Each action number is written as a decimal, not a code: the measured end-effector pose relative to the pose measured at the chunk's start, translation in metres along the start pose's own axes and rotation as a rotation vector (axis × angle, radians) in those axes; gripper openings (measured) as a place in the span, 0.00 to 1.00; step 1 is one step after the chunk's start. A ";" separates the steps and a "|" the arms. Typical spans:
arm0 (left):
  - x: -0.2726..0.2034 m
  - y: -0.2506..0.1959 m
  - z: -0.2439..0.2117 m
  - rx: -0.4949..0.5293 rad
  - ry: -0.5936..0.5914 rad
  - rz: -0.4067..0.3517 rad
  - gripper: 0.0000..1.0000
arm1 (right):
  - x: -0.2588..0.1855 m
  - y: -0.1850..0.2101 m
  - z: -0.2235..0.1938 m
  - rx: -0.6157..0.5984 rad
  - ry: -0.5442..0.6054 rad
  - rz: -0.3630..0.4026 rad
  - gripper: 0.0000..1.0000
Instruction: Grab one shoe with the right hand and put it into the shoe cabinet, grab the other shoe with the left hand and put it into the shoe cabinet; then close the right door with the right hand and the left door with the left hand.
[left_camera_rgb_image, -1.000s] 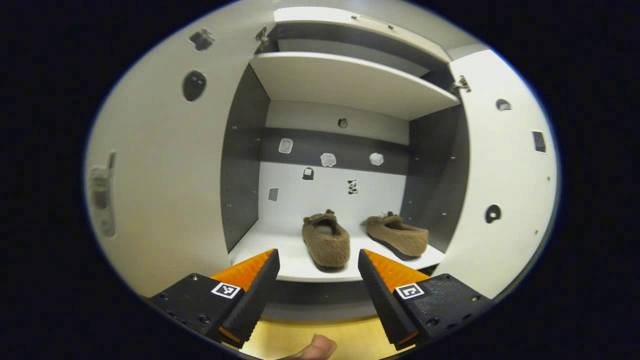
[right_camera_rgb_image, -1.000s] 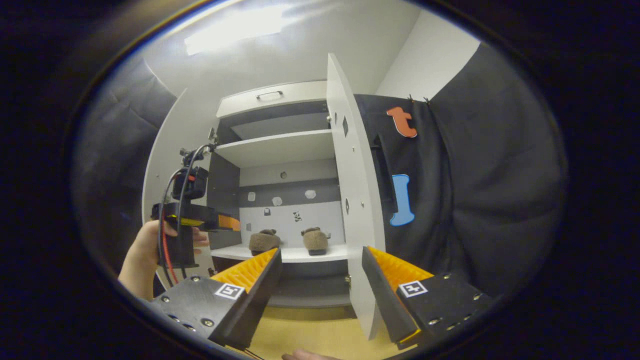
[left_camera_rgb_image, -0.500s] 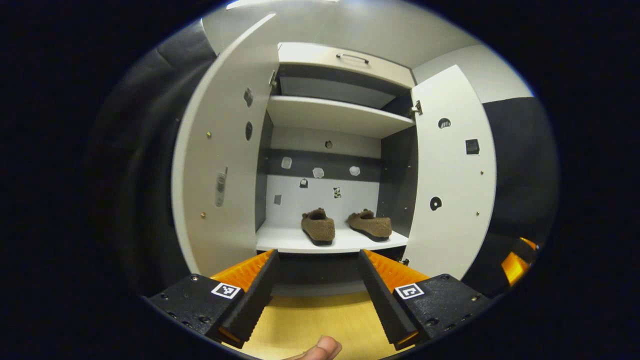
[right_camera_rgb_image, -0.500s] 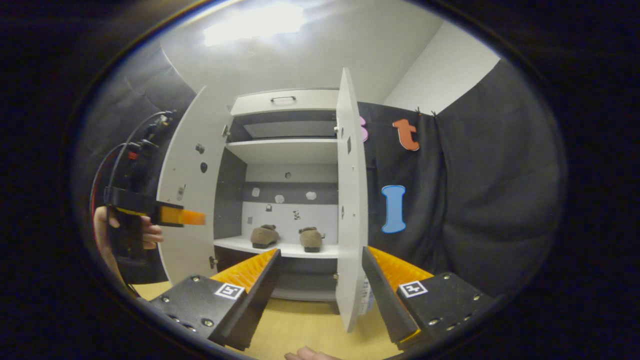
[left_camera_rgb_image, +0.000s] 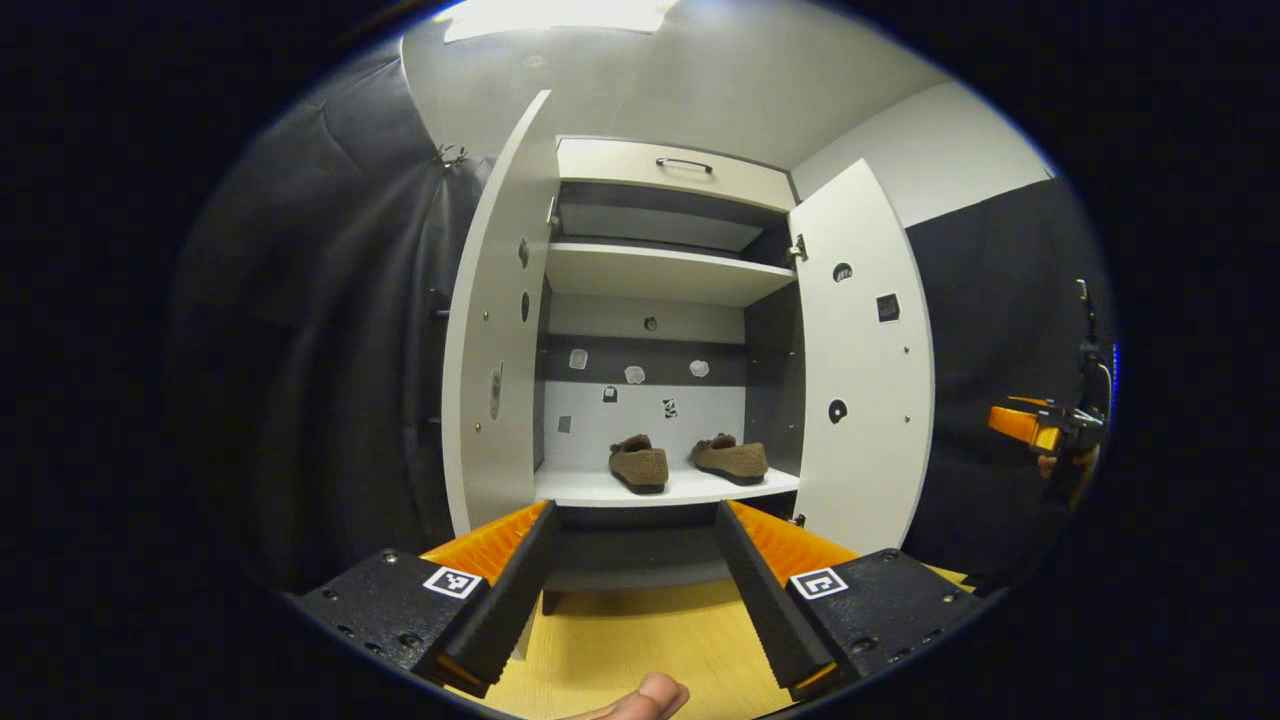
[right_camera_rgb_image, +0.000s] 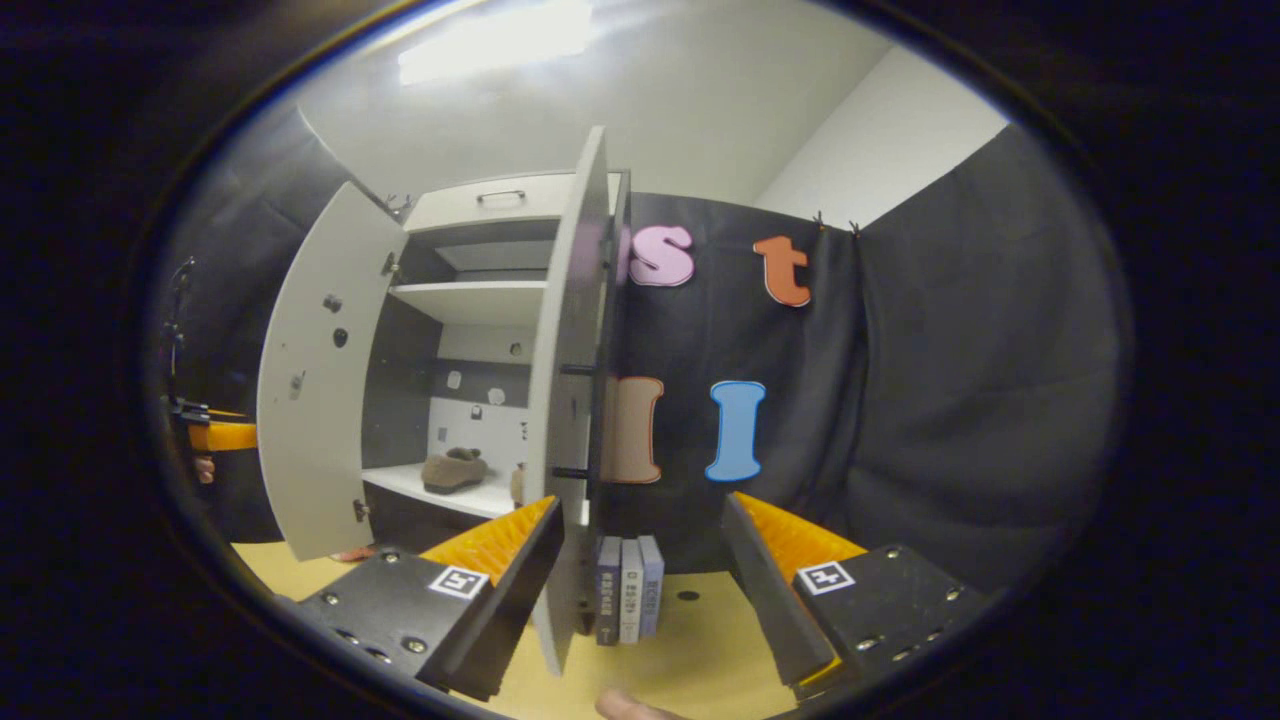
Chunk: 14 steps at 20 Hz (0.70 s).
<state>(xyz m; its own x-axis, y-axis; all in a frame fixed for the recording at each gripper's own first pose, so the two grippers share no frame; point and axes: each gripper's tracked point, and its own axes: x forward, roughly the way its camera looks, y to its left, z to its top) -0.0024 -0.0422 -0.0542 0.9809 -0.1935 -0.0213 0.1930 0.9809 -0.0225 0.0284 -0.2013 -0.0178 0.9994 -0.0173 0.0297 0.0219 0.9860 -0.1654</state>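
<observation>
Shoes shelved, doors next

Both shoes (left_camera_rgb_image: 639, 463) (left_camera_rgb_image: 729, 457) sit side by side on the shoe cabinet's (left_camera_rgb_image: 660, 275) lower shelf. Our right gripper (right_camera_rgb_image: 640, 565) and left gripper (left_camera_rgb_image: 632, 570) hang released, fingers apart and empty. We judge the right door (right_camera_rgb_image: 568, 400) wants a flat push near its free edge, then the left door (left_camera_rgb_image: 492, 330).

Fuzzy shoes (left_camera_rgb_image: 640, 464), seemingly matt cabinet (left_camera_rgb_image: 868, 400).
</observation>
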 end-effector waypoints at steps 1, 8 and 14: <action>-0.004 -0.001 0.002 -0.003 -0.011 0.000 0.96 | 0.008 -0.023 -0.007 -0.033 0.020 -0.002 0.96; -0.042 0.001 -0.002 0.001 -0.048 0.033 0.96 | 0.067 -0.106 -0.011 0.061 0.097 0.008 0.97; -0.060 -0.004 0.004 -0.005 -0.069 0.003 0.96 | 0.128 -0.075 -0.009 0.108 0.146 0.054 0.97</action>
<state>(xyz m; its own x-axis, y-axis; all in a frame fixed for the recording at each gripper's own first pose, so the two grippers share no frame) -0.0622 -0.0339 -0.0489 0.9809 -0.1888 0.0476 0.1902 0.9814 -0.0271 0.1552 -0.2794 -0.0099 0.9925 0.0201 -0.1209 -0.0271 0.9981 -0.0561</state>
